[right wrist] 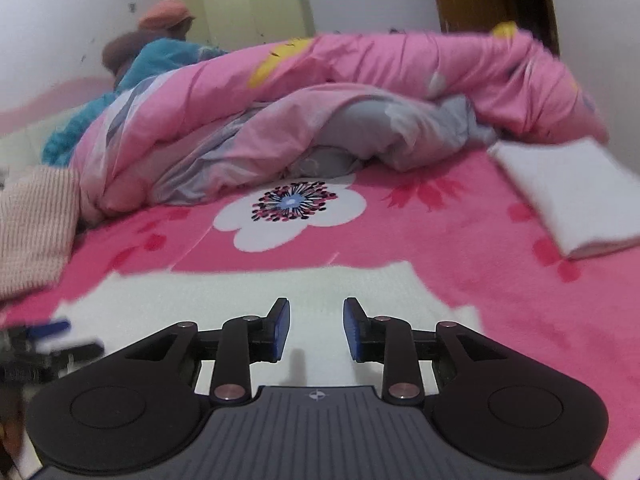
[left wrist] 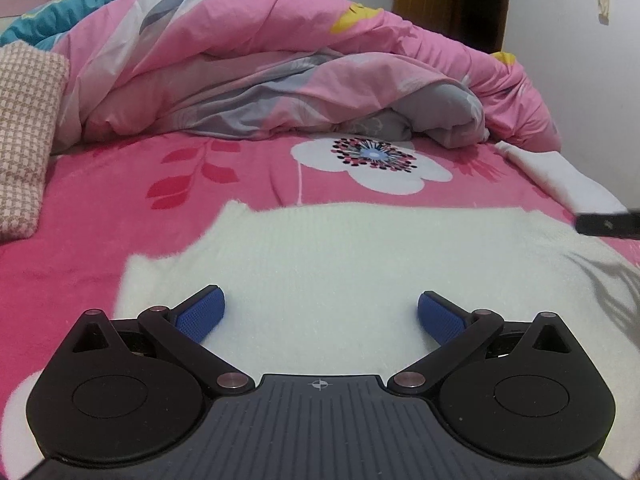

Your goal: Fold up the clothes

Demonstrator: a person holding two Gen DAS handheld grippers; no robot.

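Note:
A white fuzzy garment [left wrist: 340,260] lies flat on the pink flowered bed sheet [left wrist: 100,208]. My left gripper [left wrist: 320,300] hovers over its near part with blue pads spread wide and nothing between them. In the right wrist view the same garment [right wrist: 240,296] lies under my right gripper [right wrist: 316,312], whose pads stand a small gap apart with only the cloth below showing through. A dark piece of the right gripper [left wrist: 608,224] pokes in at the right edge of the left wrist view. The left gripper [right wrist: 40,340] shows blurred at the lower left of the right wrist view.
A bunched pink quilt [left wrist: 260,60] [right wrist: 320,92] fills the far side of the bed. A folded white cloth [left wrist: 560,176] [right wrist: 572,196] lies at the right edge. A pink-and-white checked cloth [left wrist: 24,132] [right wrist: 36,224] sits at the left.

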